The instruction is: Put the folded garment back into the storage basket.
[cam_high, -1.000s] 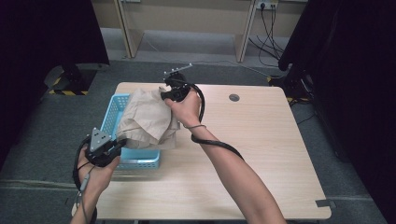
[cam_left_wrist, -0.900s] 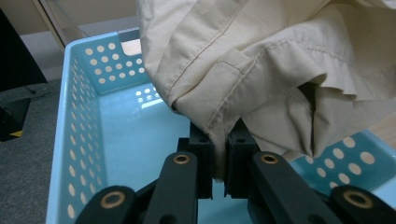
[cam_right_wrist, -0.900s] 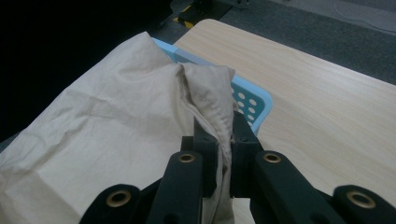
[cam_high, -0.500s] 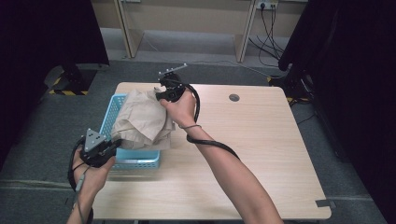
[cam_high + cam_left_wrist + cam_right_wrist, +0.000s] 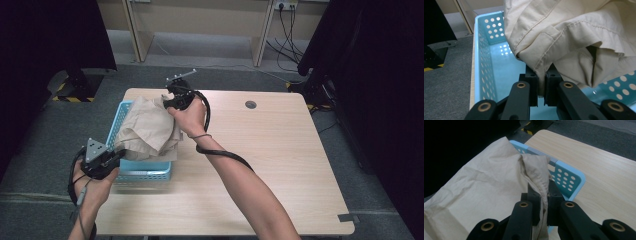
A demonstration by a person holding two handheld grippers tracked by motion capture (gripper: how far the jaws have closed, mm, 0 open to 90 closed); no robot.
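The beige garment (image 5: 147,131), a crumpled cotton piece with stitched seams, hangs bunched over the light blue perforated basket (image 5: 145,171), which stands on the bench (image 5: 280,165) toward its 9 o'clock edge in the high view. The cloth is held at two ends: the left tongs (image 5: 116,156), at the basket's 7 o'clock corner, are closed on a folded hem, and the right tongs (image 5: 170,100), at the basket's 1 o'clock corner, are closed on a gathered fold. The left gripper view confirms the first grip: the left tongs (image 5: 541,86) stand nearly together with a seamed edge of the garment (image 5: 574,42) pinched between them, above the bare basket floor (image 5: 501,72). The right gripper view confirms the second: the right tongs (image 5: 543,206) are clamped on a ridge of cloth (image 5: 486,190) just over the basket's far rim (image 5: 566,177). Judged from this, the step in hand is carrying the garment over the basket, either lowering it in or lifting it clear; which cannot be told. The next move calls for both hands to travel together, so that the cloth clears the rim. The high view gives the spread of both arms and the bench's grommet hole (image 5: 251,104); the gripper views alone show the pinches and the bare basket floor.
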